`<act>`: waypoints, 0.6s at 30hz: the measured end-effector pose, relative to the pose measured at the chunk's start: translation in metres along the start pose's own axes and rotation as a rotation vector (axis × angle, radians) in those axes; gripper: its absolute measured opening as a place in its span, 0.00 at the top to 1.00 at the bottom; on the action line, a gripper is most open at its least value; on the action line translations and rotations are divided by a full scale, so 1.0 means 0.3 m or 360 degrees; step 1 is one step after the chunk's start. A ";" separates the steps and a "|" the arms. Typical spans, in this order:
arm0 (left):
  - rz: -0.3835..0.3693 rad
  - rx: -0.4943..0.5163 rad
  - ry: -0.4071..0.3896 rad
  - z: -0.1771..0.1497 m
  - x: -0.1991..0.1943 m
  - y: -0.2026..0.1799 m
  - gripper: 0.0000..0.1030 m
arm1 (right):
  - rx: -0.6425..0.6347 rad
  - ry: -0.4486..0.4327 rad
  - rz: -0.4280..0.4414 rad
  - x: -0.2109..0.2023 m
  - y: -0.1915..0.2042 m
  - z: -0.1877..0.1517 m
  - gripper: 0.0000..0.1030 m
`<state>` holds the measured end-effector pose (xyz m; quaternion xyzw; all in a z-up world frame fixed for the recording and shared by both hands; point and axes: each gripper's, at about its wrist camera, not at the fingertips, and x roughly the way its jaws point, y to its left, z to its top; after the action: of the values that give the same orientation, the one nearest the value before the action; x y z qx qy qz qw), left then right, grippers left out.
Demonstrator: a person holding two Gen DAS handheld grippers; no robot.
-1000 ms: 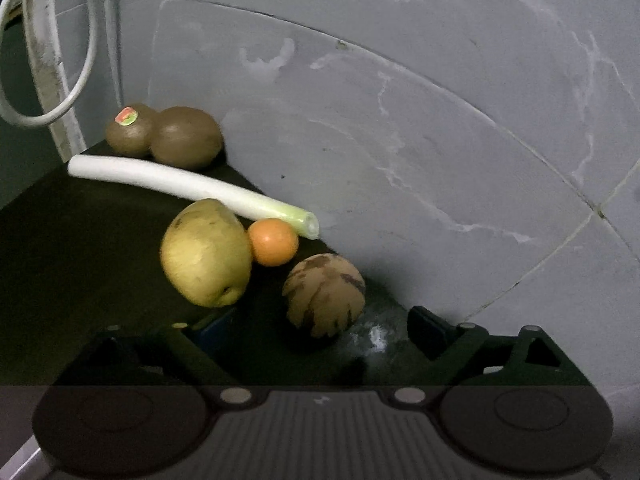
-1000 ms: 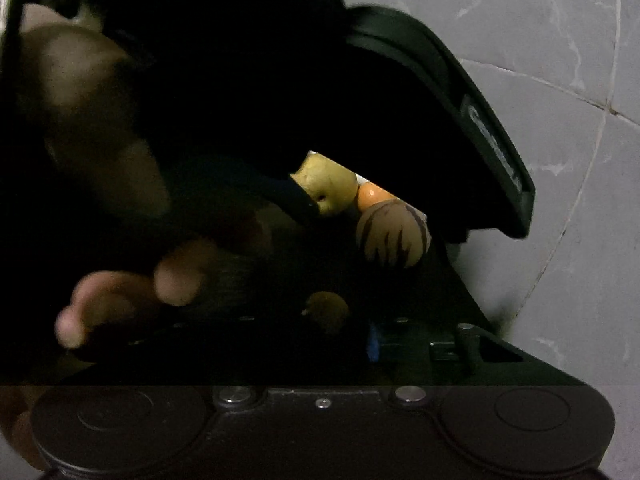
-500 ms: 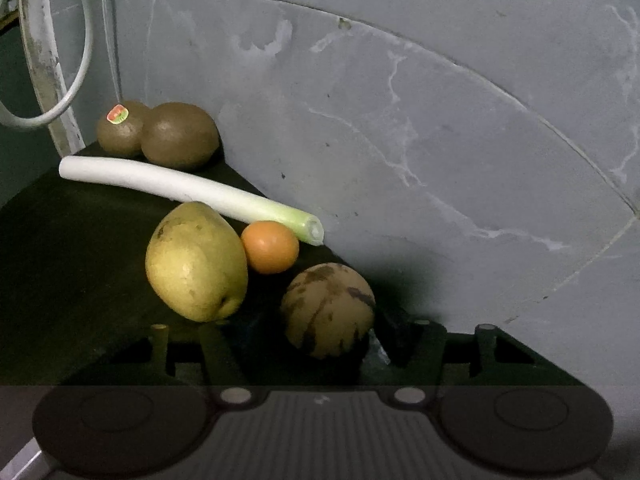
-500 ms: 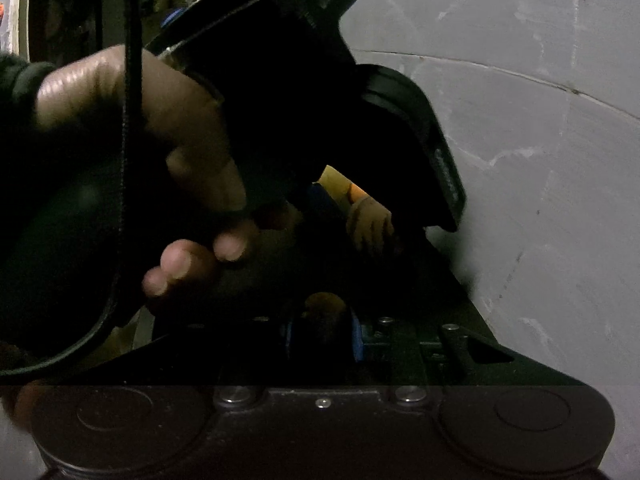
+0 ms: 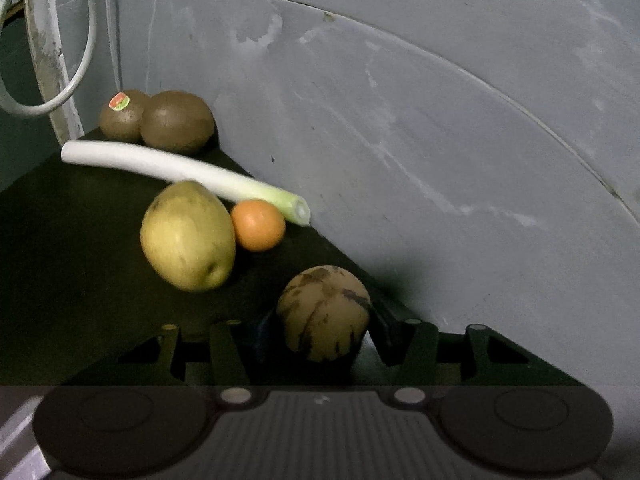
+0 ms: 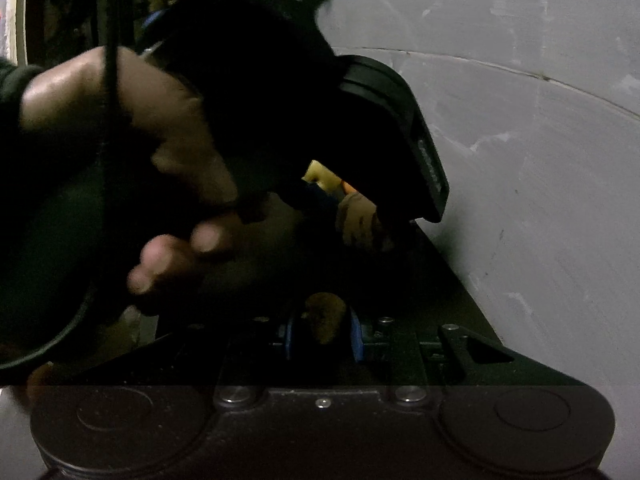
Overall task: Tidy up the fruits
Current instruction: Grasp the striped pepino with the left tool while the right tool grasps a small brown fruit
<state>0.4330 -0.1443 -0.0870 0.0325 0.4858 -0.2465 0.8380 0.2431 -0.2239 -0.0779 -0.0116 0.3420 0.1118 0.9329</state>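
In the left wrist view my left gripper is shut on a tan fruit with dark stripes, held just above the dark tray. On the tray lie a yellow-green pear, a small orange, a white-green leek and two brown kiwis. In the right wrist view my right gripper is shut on a small brown fruit. The person's hand and the left gripper's body fill that view, with the striped fruit beyond.
A grey marbled wall rises right behind the tray's far edge. A white cable loop hangs at the far left beside a pale post.
My left gripper has closed on the striped fruit and drawn it back from the pear and orange. The right gripper still holds the small brown fruit.
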 end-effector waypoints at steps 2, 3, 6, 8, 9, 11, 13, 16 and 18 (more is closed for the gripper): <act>-0.0015 -0.0025 0.0002 -0.026 -0.023 -0.008 0.48 | -0.0015 -0.0005 -0.0008 -0.015 -0.007 -0.004 0.73; -0.0023 -0.0039 0.0000 -0.038 -0.036 -0.010 0.48 | -0.0018 -0.0005 -0.0011 -0.025 -0.005 -0.005 0.73; -0.0050 -0.0085 -0.0007 -0.074 -0.078 -0.015 0.48 | -0.0031 -0.0004 -0.0025 -0.044 0.008 -0.009 0.73; -0.0078 -0.0115 0.0008 -0.100 -0.103 -0.017 0.48 | -0.0034 0.0002 -0.0035 -0.039 0.015 -0.013 0.73; -0.0085 -0.0120 0.0013 -0.111 -0.113 -0.017 0.48 | -0.0037 0.0003 -0.0040 -0.041 0.020 -0.015 0.73; -0.0081 -0.0130 0.0014 -0.137 -0.141 -0.015 0.48 | -0.0045 -0.0003 -0.0047 -0.062 0.036 -0.017 0.73; -0.0081 -0.0143 0.0010 -0.175 -0.178 -0.019 0.48 | -0.0053 -0.0004 -0.0055 -0.073 0.051 -0.025 0.73; -0.0085 -0.0156 -0.0011 -0.223 -0.237 -0.016 0.48 | -0.0050 -0.0013 -0.0064 -0.101 0.074 -0.029 0.73; -0.0080 -0.0164 -0.0022 -0.264 -0.277 -0.020 0.48 | -0.0043 -0.0014 -0.0076 -0.116 0.091 -0.026 0.73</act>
<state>0.3332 -0.0946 -0.0587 -0.0246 0.4927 -0.2425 0.8354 0.2063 -0.2050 -0.0599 -0.0320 0.3359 0.0941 0.9366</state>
